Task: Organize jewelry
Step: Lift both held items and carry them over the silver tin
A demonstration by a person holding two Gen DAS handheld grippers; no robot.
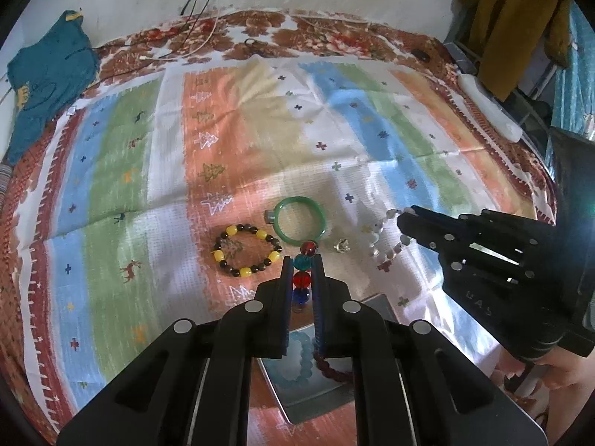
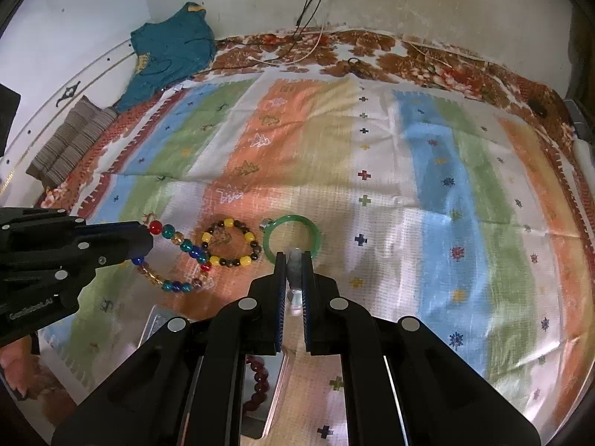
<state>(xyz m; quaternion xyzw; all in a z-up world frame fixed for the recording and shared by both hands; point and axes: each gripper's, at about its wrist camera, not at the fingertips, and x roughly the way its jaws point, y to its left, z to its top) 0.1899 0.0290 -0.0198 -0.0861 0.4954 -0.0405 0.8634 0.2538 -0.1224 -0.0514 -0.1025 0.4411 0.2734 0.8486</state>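
Pinching a multicoloured bead bracelet in my left gripper and white beads in my right gripper, I have two bracelets in the tray at lower centre, while the green bangle and yellow-and-dark bracelet wait mid-frame.

The striped cloth lies on the bed cover, which shows past its far edge; near the cloth's near edge a tray holds two bracelets; beyond it sit a beaded bracelet, a bangle to its right, then a ring; a folded garment occupies the far left corner.
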